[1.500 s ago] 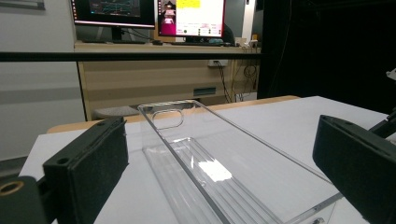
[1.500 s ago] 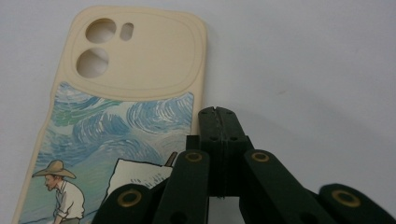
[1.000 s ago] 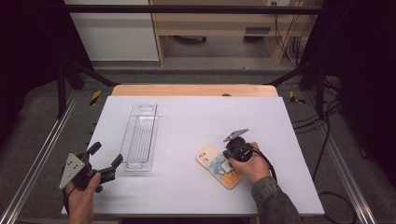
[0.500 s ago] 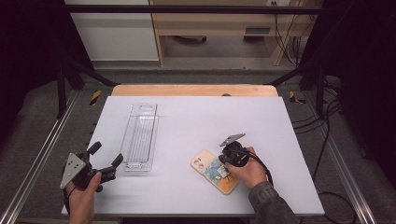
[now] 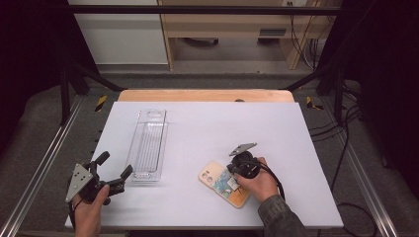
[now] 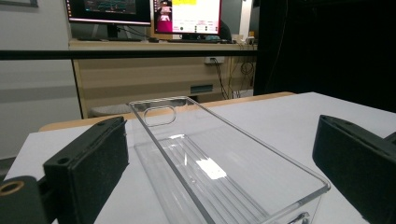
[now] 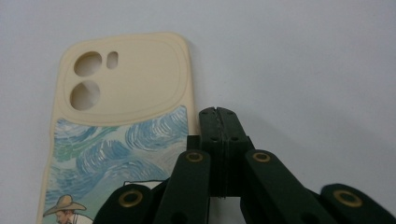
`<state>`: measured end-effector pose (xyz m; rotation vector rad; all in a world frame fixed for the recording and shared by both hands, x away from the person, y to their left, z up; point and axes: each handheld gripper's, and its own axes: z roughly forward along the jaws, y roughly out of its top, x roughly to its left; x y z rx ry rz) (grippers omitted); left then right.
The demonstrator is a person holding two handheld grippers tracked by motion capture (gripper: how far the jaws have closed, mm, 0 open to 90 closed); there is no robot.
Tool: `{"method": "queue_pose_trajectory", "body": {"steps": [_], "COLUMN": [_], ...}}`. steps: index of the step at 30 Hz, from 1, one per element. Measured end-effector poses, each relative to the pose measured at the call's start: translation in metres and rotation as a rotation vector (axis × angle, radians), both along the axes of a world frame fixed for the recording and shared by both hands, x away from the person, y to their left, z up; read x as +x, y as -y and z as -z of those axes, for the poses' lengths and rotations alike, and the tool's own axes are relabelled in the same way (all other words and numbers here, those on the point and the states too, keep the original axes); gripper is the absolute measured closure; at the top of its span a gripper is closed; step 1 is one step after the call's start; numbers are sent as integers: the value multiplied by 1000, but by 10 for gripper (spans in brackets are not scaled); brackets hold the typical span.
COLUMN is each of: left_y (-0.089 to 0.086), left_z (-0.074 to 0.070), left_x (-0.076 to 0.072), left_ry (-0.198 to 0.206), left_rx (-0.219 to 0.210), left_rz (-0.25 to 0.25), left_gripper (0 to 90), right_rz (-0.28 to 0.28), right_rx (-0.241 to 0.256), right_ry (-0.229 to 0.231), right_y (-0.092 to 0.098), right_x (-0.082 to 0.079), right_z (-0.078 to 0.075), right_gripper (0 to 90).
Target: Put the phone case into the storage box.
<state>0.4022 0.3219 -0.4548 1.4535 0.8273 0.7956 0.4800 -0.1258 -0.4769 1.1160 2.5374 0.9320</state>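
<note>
Right gripper view: right tongs (image 7: 218, 114) pressed together beside case (image 7: 126, 135), gripping nothing; might shove it off counter (image 7: 303, 56). Left tongs (image 6: 224, 154) spread near tray (image 6: 219, 168).

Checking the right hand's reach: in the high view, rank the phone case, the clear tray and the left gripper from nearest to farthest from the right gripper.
1. Phone case, right beside the right gripper.
2. Clear tray, left of centre.
3. Left gripper, near the table's left front edge.
</note>
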Motion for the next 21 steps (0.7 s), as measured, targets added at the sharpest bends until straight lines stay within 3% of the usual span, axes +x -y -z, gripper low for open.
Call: {"method": "queue_pose_trajectory", "body": {"steps": [10, 13, 21], "left_y": [-3, -2, -3], "left_z": [-1, -1, -1], "left_x": [-1, -1, -1], "left_ry": [4, 5, 6], "left_rx": [-4, 2, 1], "left_rz": [-12, -11, -11], "left_gripper": [35, 35, 35], "right_rz": [2, -5, -43], "right_rx": [46, 55, 49], "right_ry": [37, 46, 42], "right_y": [5, 5, -1], "right_x": [-13, -19, -31], "right_z": [-17, -21, -24], "right_gripper": [863, 756, 336]}}
